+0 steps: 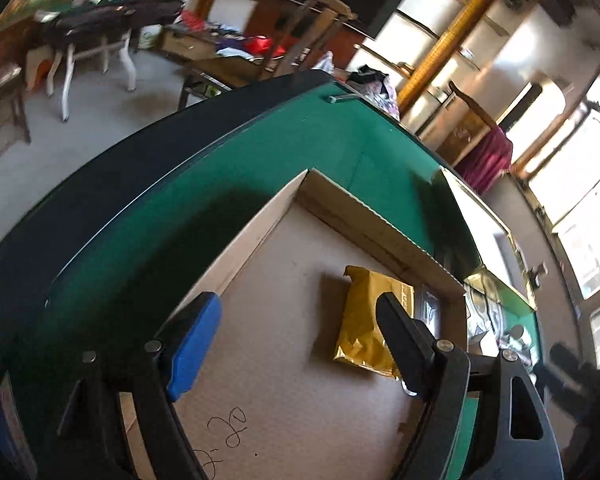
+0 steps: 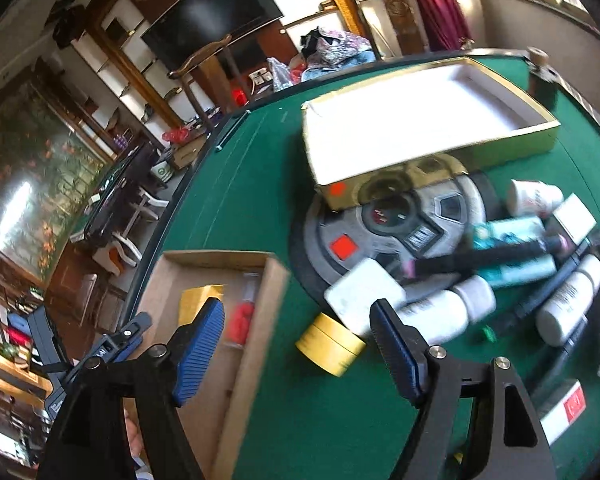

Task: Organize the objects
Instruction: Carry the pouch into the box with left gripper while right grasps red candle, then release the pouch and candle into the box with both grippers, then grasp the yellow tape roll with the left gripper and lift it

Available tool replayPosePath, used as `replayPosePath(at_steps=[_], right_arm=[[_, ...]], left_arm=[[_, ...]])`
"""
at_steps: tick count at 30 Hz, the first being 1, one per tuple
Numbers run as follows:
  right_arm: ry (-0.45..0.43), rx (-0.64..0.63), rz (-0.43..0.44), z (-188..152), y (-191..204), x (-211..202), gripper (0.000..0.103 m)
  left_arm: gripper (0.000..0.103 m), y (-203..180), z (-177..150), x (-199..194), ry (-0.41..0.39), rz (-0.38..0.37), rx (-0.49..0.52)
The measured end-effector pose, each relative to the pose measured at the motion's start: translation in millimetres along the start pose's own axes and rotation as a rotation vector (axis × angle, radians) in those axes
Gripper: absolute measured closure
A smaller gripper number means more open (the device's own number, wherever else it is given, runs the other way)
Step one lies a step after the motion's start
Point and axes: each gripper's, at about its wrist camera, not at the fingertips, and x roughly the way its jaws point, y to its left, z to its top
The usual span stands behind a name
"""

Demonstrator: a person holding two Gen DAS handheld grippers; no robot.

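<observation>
A shallow brown cardboard box (image 1: 284,240) lies on the green table (image 1: 204,184). A gold foil packet (image 1: 364,320) lies inside it near its far wall. My left gripper (image 1: 300,320) is open and empty above the box floor, beside the packet. In the right wrist view the same box (image 2: 276,280) holds the gold packet (image 2: 198,300) and a clear tube with red contents (image 2: 242,316). My right gripper (image 2: 300,332) is open and empty above a yellow tape roll (image 2: 332,344) on the felt. The left gripper (image 2: 112,344) shows at the box's near left.
A white-lined gold box (image 2: 420,120) stands at the back. A round grey disc (image 2: 400,224) lies in the table's middle. White bottles (image 2: 440,312), a white block (image 2: 360,296), a teal tube (image 2: 512,236) and a black strap lie piled at the right. Chairs and cluttered tables stand beyond.
</observation>
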Motion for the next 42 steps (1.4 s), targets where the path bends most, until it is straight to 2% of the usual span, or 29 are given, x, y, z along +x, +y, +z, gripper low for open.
replayPosePath(at_steps=[4, 7, 9, 12, 14, 20, 25, 28, 31, 32, 34, 36, 37, 38, 42], right_arm=[[-0.007, 0.011, -0.031, -9, -22, -14, 0.022], [-0.042, 0.032, -0.057, -20, -46, -33, 0.022], [-0.086, 0.056, -0.078, -25, -64, -48, 0.021], [-0.148, 0.082, -0.124, -28, -87, -66, 0.019], [-0.170, 0.093, -0.145, -28, -98, -72, 0.019], [-0.227, 0.076, -0.196, -30, -124, -79, 0.019], [-0.269, 0.060, -0.208, -32, -140, -80, 0.019], [-0.241, 0.063, -0.185, -32, -145, -75, 0.019], [-0.250, 0.056, -0.176, -33, -144, -80, 0.019], [-0.263, 0.048, -0.182, -34, -142, -84, 0.019], [-0.275, 0.045, -0.187, -35, -141, -86, 0.019], [-0.280, 0.050, -0.187, -35, -142, -88, 0.018], [-0.280, 0.055, -0.189, -35, -143, -89, 0.017], [-0.279, 0.059, -0.191, -35, -144, -88, 0.017], [-0.261, 0.067, -0.194, -34, -146, -84, 0.017]], left_arm=[[0.024, -3, 1, -10, 0.010, -0.039, 0.020], [0.021, -27, -2, -35, -0.032, -0.065, 0.095], [0.013, -63, -11, -46, -0.033, -0.067, 0.214], [0.012, -116, -35, -47, 0.001, -0.090, 0.398], [0.012, -142, -52, -42, 0.027, -0.096, 0.478], [0.012, -190, -83, 8, 0.111, -0.020, 0.613], [0.013, -214, -102, 30, 0.100, 0.063, 0.721], [0.013, -226, -106, 46, 0.097, 0.101, 0.775], [0.013, -236, -112, 58, 0.109, 0.114, 0.818], [0.014, -240, -114, 63, 0.116, 0.122, 0.834], [0.029, -243, -117, 70, 0.139, 0.124, 0.845], [0.049, -242, -118, 77, 0.189, 0.116, 0.833], [0.053, -241, -119, 78, 0.201, 0.105, 0.823], [0.056, -240, -119, 76, 0.197, 0.092, 0.814], [0.057, -232, -116, 68, 0.183, 0.048, 0.755]])
